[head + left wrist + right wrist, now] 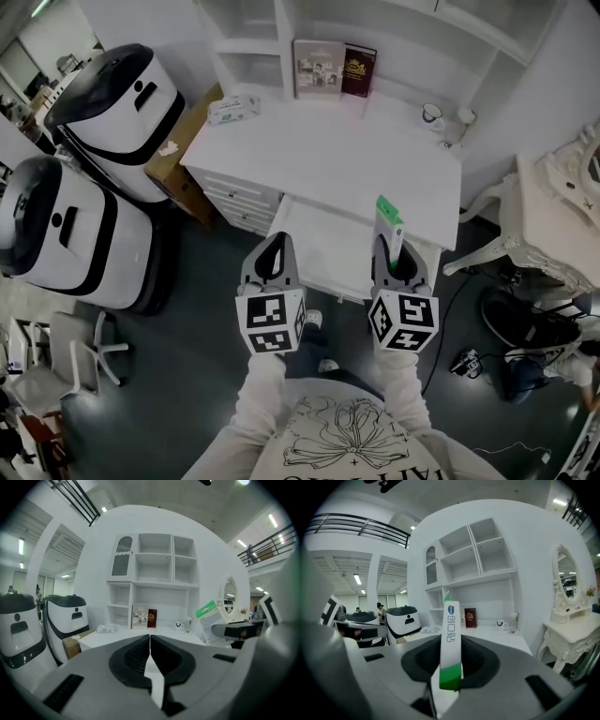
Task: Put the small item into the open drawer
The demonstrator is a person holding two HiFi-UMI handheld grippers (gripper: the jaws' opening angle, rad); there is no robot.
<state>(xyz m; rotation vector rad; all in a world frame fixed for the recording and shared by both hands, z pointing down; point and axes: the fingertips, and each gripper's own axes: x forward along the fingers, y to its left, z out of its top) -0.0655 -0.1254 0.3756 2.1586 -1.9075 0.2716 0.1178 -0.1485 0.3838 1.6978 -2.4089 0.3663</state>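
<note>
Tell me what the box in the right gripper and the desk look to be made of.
The box: probably thin printed cardboard, smooth; crisp folded edges, white and green print. The desk: likely painted wood or laminated board, matt white; flat even top, panelled drawer fronts.

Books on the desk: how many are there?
2. A pale book and a dark red book stand side by side at the back of the desk. More could be hidden.
</note>
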